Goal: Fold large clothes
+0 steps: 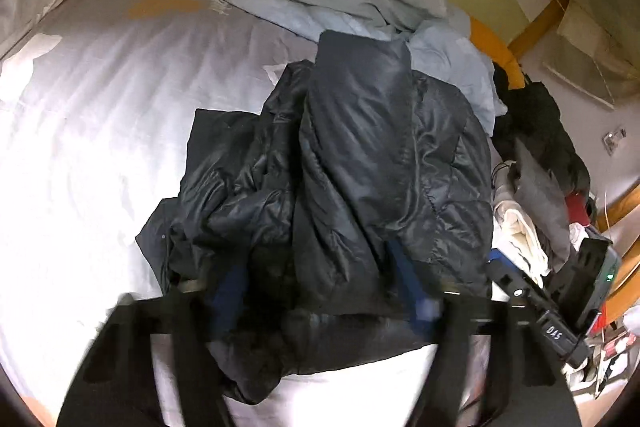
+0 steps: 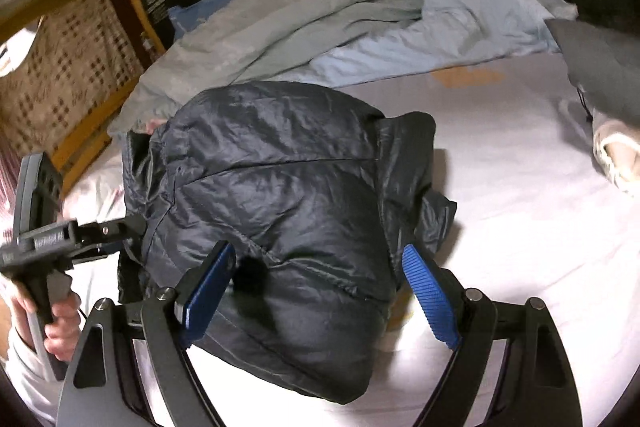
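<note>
Left claw (image 1: 320, 287): closed on black quilted puffer jacket (image 1: 340, 167), 6 o'clock hem; slippery bundle could unfold. Right claw (image 2: 316, 287): wide.

My right gripper (image 2: 316, 263) stood wide open over the black puffer jacket (image 2: 276, 187). The left gripper (image 2: 132, 227) met its edge.
</note>
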### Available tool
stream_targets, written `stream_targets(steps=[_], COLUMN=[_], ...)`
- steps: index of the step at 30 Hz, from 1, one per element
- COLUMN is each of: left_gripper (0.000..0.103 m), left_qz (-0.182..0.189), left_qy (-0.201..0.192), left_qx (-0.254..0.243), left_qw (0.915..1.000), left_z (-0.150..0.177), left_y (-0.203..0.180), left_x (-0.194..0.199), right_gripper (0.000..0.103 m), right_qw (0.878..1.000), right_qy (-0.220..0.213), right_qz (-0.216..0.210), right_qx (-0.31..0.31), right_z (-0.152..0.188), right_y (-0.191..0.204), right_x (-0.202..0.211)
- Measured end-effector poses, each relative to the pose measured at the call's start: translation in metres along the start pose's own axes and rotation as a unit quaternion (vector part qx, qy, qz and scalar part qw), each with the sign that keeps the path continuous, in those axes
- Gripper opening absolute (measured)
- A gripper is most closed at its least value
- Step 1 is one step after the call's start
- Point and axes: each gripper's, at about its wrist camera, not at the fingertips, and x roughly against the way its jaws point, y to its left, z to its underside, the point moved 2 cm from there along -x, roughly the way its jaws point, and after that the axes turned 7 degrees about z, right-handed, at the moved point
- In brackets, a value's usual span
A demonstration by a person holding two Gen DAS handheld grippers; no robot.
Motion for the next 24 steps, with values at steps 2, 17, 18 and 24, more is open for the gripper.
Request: stream_targets(steps=[2,17,18,24], left_gripper=[0.024,0.015,0.015,0.023], left_qz=[0.007,-0.013,-0.016,-0.064], left_qy=[-0.006,-0.03,-0.025,-0.006], left_qx=[-0.004,-0.023,-0.015,-0.02], left_qw=[0.9999,0.9992,0.9994,0.9977], left_z=[0.002,0.059,0.064,0.07], left_y=[-0.005,-0.021,-0.014,-0.002], left_x=[0.006,0.058,0.055,0.031], right_gripper=[0.087,0.087,0.087,0.067], right_qw=[1.0,1.0,0.999,0.998], right_qy=[0.006,-0.021,-0.025,-0.024], right_qz=[0.002,-0.009,-0.014,-0.026], right_qx=[-0.01,-0.019,-0.015,0.046], right_z=[0.002,-0.013,-0.015,-0.01], right_y=[-0.004,-0.012,-0.01,0.019], right_x=[-0.004,0.012,0.014,0.011])
